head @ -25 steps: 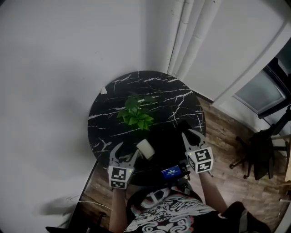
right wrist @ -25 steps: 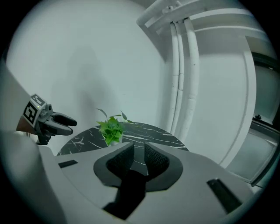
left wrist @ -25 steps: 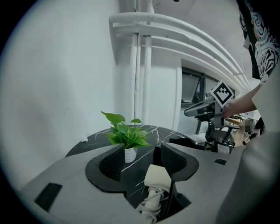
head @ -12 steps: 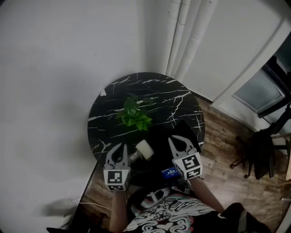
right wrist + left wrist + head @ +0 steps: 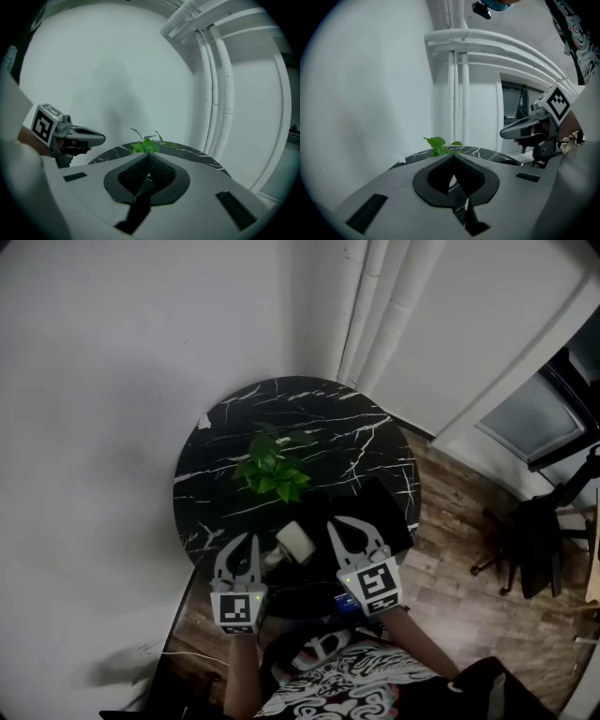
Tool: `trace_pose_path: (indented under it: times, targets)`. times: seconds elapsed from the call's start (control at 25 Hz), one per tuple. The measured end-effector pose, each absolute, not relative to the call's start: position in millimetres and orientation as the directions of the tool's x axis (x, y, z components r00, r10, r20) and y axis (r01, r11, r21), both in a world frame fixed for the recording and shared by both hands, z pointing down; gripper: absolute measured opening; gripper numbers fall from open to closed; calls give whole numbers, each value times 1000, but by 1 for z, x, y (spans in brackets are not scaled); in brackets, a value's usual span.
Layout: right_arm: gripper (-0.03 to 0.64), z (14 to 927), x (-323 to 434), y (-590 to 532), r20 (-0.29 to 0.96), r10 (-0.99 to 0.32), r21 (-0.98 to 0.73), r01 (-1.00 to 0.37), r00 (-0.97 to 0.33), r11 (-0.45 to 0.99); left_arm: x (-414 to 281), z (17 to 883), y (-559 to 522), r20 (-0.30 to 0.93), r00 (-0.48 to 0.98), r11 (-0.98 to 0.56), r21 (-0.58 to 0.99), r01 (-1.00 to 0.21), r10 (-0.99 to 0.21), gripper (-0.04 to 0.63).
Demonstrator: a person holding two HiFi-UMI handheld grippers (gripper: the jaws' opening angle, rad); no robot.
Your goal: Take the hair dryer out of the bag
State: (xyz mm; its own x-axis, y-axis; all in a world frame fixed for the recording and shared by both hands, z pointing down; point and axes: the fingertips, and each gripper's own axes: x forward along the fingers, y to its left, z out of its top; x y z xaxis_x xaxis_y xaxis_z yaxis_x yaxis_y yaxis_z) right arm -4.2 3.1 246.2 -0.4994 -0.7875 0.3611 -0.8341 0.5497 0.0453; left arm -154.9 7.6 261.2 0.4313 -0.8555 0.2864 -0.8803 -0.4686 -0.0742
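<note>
the left hand-held gripper (image 5: pixel 246 544) and the right hand-held gripper (image 5: pixel 348 529) are both closed and empty, with the hair dryer (image 5: pixel 298 544) between them.

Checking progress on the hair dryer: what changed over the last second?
The left tool and right tool both closed on nothing, and the right tool slid left toward the hair dryer. The hair dryer, black bag and plant stayed put.
</note>
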Motion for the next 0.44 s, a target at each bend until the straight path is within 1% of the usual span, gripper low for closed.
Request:
trace_pose_path:
  times: [0.08,0.24,0.44]
  targets:
    - [18,248,-5,6,367,-786,49,-834,-497,550,-155,261,8,276,428,-468,-96,-878,-861,14]
    - [18,251,-4,9,378,-785,49,-836,-490,546,-155,264,6,283,438,-470,-55,-881,-854,14]
    - [18,258,-2,5,378,-789,53,-839,-485,541,-147,272,3,304,459,-524,-179,-833,-835,14]
